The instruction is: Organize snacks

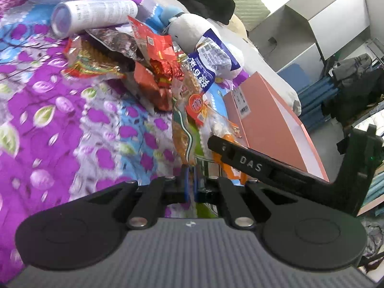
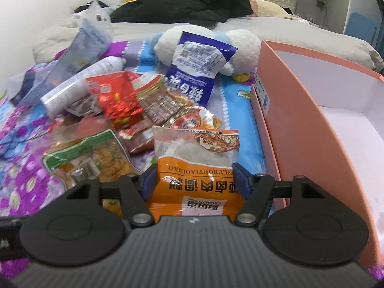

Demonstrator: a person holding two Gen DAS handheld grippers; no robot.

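Both grippers hold packets beside the box.
Left gripper (image 1: 190, 184) pinches a green packet (image 1: 183, 132); right gripper (image 2: 195, 180) grasps an orange packet (image 2: 192, 168), ready for the pink box (image 2: 300, 110), frame right.

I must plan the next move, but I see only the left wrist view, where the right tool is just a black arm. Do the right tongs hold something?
Observer: Yes. The right tongs are closed on an orange packet, one pad on each of its side edges.
Operator: My left tongs pinch the green packet. Is something already inside the pink box?
Observer: The pink box is open, and the part of its white inside that shows holds no packets.
Operator: Where does the box stand from the right tongs?
Observer: Directly to their right, with its wall close beside the right finger.
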